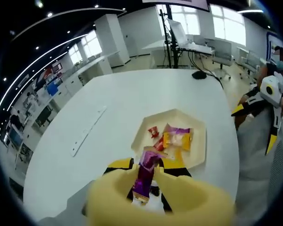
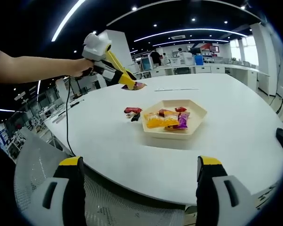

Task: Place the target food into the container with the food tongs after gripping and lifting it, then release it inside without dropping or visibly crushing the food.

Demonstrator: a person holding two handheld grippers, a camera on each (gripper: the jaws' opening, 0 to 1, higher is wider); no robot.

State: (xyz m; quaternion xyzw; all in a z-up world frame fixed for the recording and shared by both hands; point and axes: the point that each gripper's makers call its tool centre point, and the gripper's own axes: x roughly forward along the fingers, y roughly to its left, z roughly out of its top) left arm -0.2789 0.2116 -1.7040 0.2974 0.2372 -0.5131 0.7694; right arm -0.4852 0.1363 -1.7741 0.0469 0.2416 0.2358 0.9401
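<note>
My left gripper (image 1: 146, 165) is shut on a purple wrapped snack (image 1: 145, 175), held above the white table just short of the cream hexagonal tray (image 1: 198, 155). The tray holds an orange packet (image 1: 175, 140), a purple packet (image 1: 179, 130) and a small red one (image 1: 153, 132). In the right gripper view the left gripper (image 2: 132, 84) hangs over the far side of the table with the purple snack (image 2: 136, 86) at its yellow tips, up and to the left of the tray (image 2: 193, 126). My right gripper (image 2: 140, 162) stands wide open over the near table edge, holding nothing.
Loose red and dark packets (image 2: 132, 112) lie on the table left of the tray. A black mouse (image 2: 282, 136) sits at the right edge. A white strip (image 1: 87, 129) lies on the table. A mesh chair back (image 2: 108, 202) is below my right gripper. A person's arm (image 2: 33, 68) holds the left gripper.
</note>
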